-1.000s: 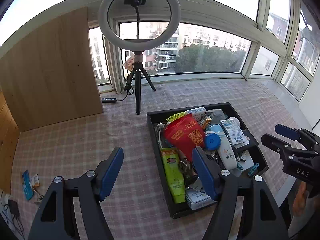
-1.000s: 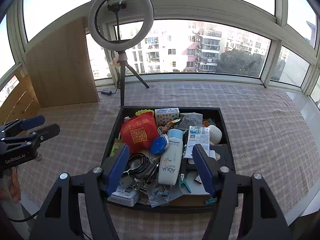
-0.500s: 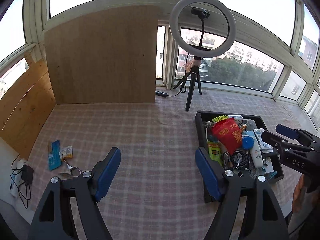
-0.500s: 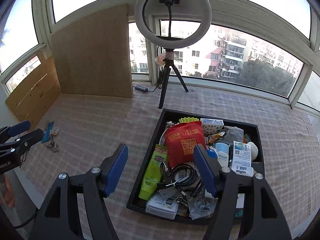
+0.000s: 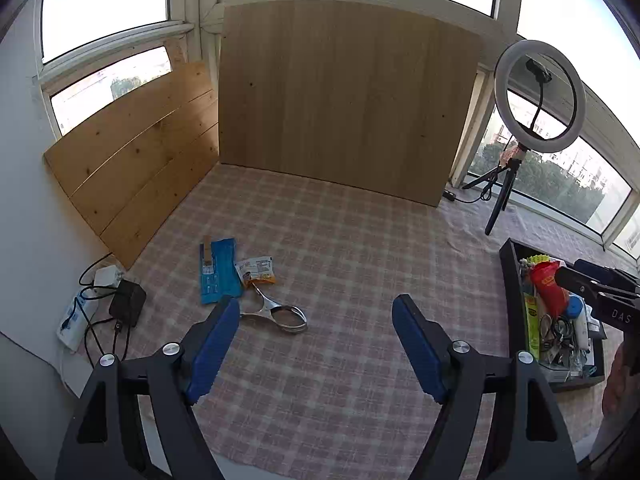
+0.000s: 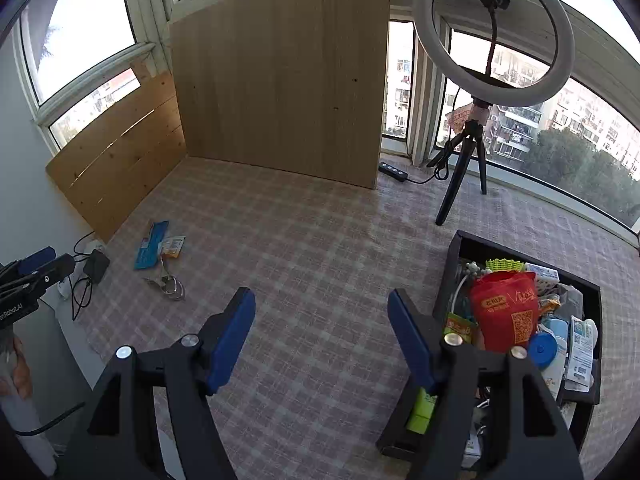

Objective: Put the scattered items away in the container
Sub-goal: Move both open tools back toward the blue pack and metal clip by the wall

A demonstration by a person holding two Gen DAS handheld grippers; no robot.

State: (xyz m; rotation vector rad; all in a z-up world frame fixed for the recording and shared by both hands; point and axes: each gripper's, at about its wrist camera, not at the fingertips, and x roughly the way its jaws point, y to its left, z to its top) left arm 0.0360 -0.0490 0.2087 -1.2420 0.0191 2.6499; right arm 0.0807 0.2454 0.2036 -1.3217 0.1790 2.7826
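Note:
Three loose items lie on the checked cloth at the left: a blue flat packet (image 5: 219, 270), a small white-and-orange sachet (image 5: 256, 270) and a metal tool with a ring end (image 5: 278, 314). They also show in the right wrist view, the packet (image 6: 151, 239), the sachet (image 6: 173, 245) and the tool (image 6: 168, 283). The black tray (image 6: 450, 276) full of items stands at the right, also in the left wrist view (image 5: 510, 280). My left gripper (image 5: 316, 322) is open and empty, just right of the metal tool. My right gripper (image 6: 322, 314) is open and empty beside the tray.
A ring light on a tripod (image 6: 464, 168) stands behind the tray. Wooden boards (image 5: 344, 96) lean along the back and left. A power strip, adapter and cables (image 5: 120, 304) lie at the cloth's left edge. A black power strip (image 6: 393, 171) lies by the board.
Both grippers have swung left, away from the tray. The loose items at the left are now near the left gripper. Both stay open and empty.

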